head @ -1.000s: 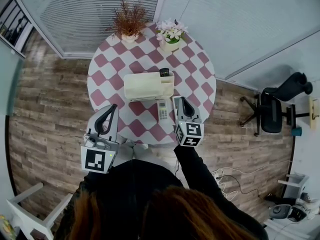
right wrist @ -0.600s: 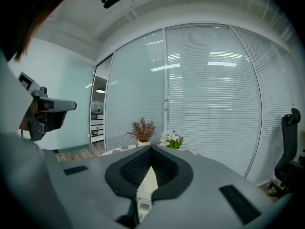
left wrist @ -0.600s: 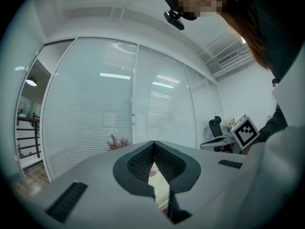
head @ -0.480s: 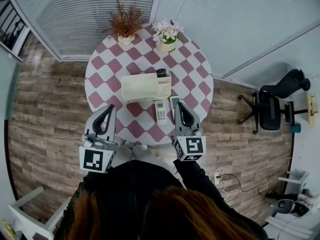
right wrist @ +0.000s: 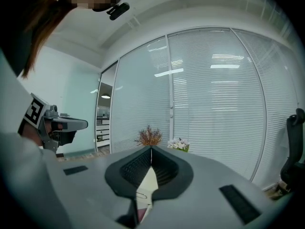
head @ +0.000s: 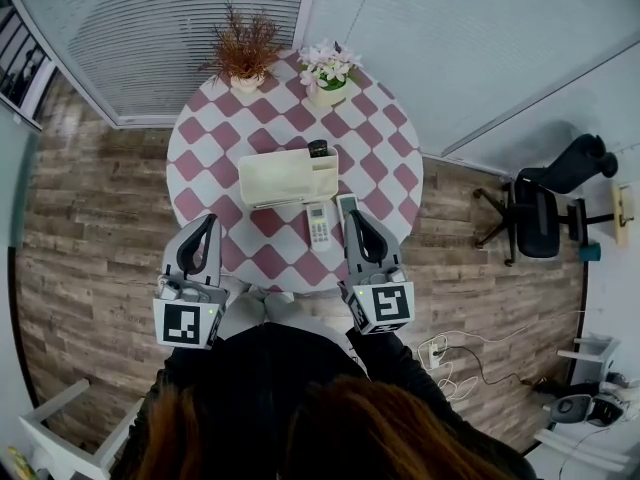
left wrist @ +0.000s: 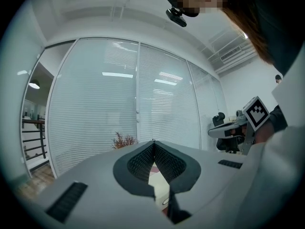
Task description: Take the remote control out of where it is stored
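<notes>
Grey left gripper (head: 209, 222), fingers together, empty, right gripper (head: 353, 216) likewise

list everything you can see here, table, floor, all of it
table: one, round, pink and white checked cloth, centre
storage box: one, cream, middle of the table
dark item: one, black, in the box's right end; too small to name
white remote: one, on the table in front of the box
grey remote: one, light grey, beside the white remote
dried plant: one, reddish brown, potted, far edge of the table
flowers: one pot, white and pink, beside the dried plant
office chair: one, black, floor at right
cables: white, floor at lower right
left gripper: grey, fingers shut, empty
right gripper: grey, fingers shut, empty, by the grey remote
</notes>
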Tool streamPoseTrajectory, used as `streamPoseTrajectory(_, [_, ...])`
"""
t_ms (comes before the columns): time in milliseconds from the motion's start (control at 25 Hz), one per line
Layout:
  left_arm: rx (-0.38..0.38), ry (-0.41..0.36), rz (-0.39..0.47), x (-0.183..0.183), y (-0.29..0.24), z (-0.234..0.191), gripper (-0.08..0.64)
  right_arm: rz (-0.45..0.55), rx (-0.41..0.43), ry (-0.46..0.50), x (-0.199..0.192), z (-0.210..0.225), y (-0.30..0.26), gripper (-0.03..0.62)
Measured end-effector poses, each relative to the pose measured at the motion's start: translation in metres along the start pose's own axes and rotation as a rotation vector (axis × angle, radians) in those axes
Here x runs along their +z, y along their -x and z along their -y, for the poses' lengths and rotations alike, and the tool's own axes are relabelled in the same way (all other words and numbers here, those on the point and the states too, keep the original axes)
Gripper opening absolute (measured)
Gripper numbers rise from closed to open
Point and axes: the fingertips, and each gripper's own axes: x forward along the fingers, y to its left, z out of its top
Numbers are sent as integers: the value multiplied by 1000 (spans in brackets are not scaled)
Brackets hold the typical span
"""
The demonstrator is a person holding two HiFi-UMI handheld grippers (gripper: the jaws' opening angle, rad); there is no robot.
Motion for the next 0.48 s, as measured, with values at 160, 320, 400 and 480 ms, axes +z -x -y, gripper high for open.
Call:
streamPoseTrajectory(160, [10, -3, -14, -3, -1, -3, 5, -6, 7, 12, 2, -4, -2, 15])
streamPoseTrajectory(320, [4, 1, 5, 1, -1, -2, 6, -8, 17, 9, 0, -7, -3, 15])
streamPoseTrajectory(400, [5, -1, 12, 2, -1, -2, 6, -13, 23, 14, -1, -9, -4, 15])
streamPoseTrajectory(480, [12, 1, 10, 2, -2, -4, 6, -18, 26, 15, -3, -10, -5, 15])
